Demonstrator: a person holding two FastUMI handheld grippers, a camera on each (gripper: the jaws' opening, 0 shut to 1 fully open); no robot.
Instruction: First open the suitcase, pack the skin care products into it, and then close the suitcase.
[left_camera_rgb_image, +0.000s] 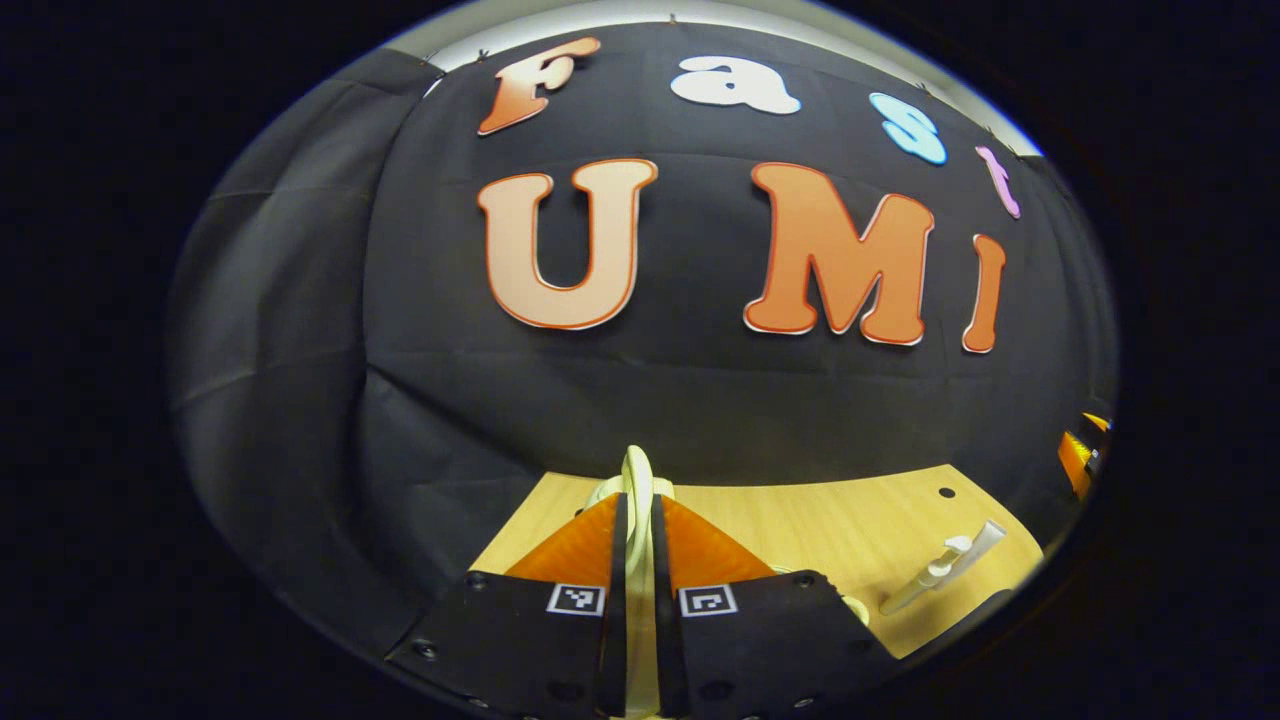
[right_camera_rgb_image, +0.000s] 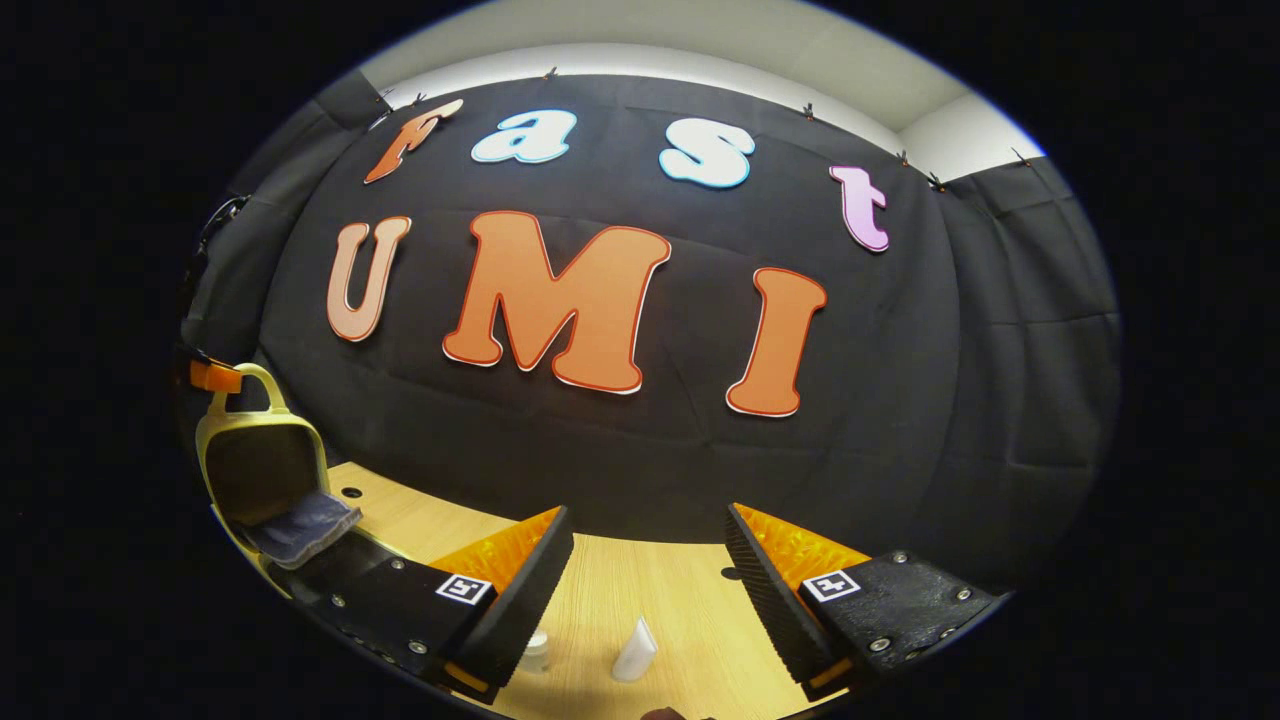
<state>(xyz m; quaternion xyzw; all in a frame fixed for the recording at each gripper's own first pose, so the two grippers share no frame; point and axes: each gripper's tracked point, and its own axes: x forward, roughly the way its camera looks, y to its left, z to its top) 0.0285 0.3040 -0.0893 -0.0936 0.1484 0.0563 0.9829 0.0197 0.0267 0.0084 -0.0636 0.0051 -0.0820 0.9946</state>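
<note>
- The left gripper (left_camera_rgb_image: 638, 520) has its fingers pressed together on the pale cream looped handle (left_camera_rgb_image: 637, 478) of the small yellow suitcase, the loop poking out just past the tips.
- In the right gripper view the same small yellow suitcase (right_camera_rgb_image: 262, 470) stands open at the far left edge, its lid held upright, with a folded blue-grey cloth (right_camera_rgb_image: 300, 528) lying in its base.
- The right gripper (right_camera_rgb_image: 648, 560) hangs empty above the light wooden table (right_camera_rgb_image: 640, 590), its jaws set wide apart.
- Just below and between those jaws a small white squeeze tube (right_camera_rgb_image: 634, 652) lies on the wood, and a small clear bottle (right_camera_rgb_image: 536, 652) stands beside it, by the left finger.
- In the left gripper view a white pump-type applicator (left_camera_rgb_image: 945, 565) lies on the table off to the right, well apart from the held handle.
- Judged from this, opening is done and packing is in hand: the next move calls for lowering the right gripper over the tube, closing on it, and carrying it to the open case while the left holds the lid up.
</note>
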